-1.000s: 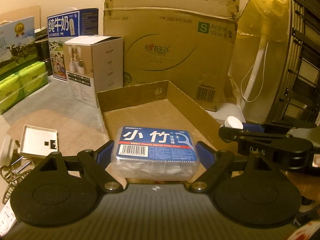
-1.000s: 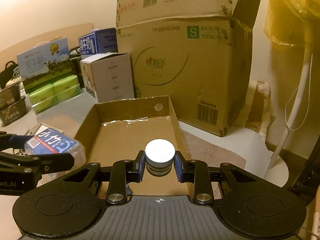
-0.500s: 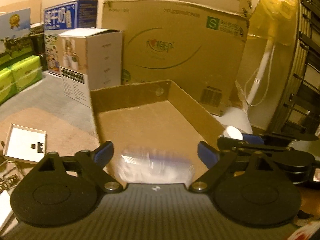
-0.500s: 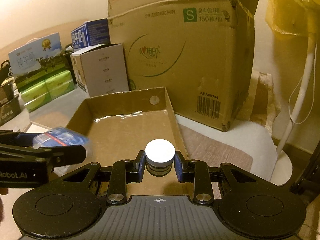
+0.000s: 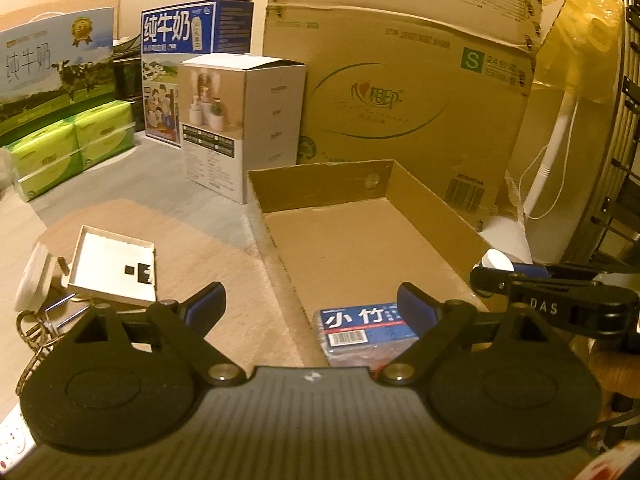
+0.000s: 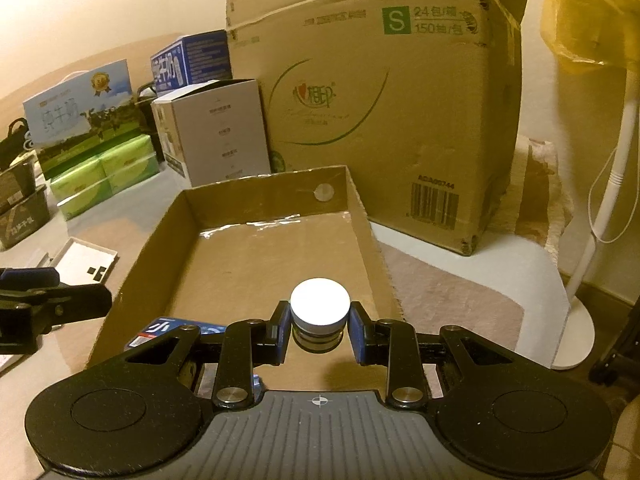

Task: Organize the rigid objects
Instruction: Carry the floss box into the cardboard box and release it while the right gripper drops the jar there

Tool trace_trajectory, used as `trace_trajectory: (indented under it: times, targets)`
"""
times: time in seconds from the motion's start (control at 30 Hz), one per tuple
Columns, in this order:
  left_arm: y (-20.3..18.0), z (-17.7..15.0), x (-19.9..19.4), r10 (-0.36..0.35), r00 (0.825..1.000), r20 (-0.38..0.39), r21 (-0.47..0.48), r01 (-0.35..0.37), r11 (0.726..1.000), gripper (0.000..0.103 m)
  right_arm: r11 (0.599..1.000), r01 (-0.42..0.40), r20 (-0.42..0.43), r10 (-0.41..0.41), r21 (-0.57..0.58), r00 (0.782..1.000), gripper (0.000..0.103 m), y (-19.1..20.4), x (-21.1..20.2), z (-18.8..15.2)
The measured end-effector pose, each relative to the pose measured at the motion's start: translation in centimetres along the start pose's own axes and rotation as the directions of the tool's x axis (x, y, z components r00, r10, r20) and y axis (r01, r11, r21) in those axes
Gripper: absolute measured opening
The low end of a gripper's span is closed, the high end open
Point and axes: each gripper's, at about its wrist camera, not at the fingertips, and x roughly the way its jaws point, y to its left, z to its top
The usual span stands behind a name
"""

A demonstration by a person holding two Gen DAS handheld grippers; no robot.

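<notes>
Floor (image 5: 188,184): pale, smooth, with a brown mat (image 5: 224,280) laid flat on it. Shallow cardboard tray (image 5: 320,184) sits on the floor, its left edge along the mat. On the mat: flat white tray insert (image 5: 112,268), white plug (image 5: 34,280) and a key ring (image 5: 34,332) just beside it. Further back on the floor: white product box (image 5: 256,128), large cardboard carton (image 5: 400,88), blue milk carton box (image 5: 192,40), green tissue packs (image 5: 68,144). White fan base (image 6: 568,320) stands right of the tray.

The left gripper (image 5: 310,306) has just spread its fingers wide; the right gripper (image 6: 319,334) is clamped.
</notes>
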Motion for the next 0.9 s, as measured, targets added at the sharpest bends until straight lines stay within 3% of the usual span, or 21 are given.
trace_trajectory:
  times: [0.17, 0.2, 0.23, 0.27, 0.9]
  targets:
    - [0.4, -0.4, -0.5, 0.012, 1.0, 0.003, -0.006, -0.012, 1.0, 0.091, 0.999, -0.046, -0.02, 0.047, 0.018, 0.999, 0.033, 0.1, 0.4, 0.1]
    - [0.5, -0.5, -0.6, 0.016, 1.0, 0.005, -0.003, -0.016, 1.0, 0.091, 0.999, -0.037, -0.019, 0.037, 0.008, 0.999, 0.042, 0.2, 0.4, 0.1]
    - [0.6, -0.6, -0.8, 0.021, 1.0, 0.007, 0.0, -0.021, 1.0, 0.091, 1.0, -0.026, -0.012, 0.026, 0.001, 1.0, 0.058, 0.4, 0.2, 0.1]
    - [0.8, -0.8, -1.0, 0.029, 1.0, 0.009, 0.003, -0.029, 1.0, 0.091, 1.0, -0.024, 0.001, 0.024, 0.002, 1.0, 0.062, 0.4, -0.2, 0.0]
    - [5.6, -5.2, -10.1, 0.141, 0.99, 0.014, -0.019, -0.14, 0.99, 0.092, 0.997, -0.08, -0.004, 0.08, -0.016, 0.997, 0.063, 6.3, -7.1, -3.5]
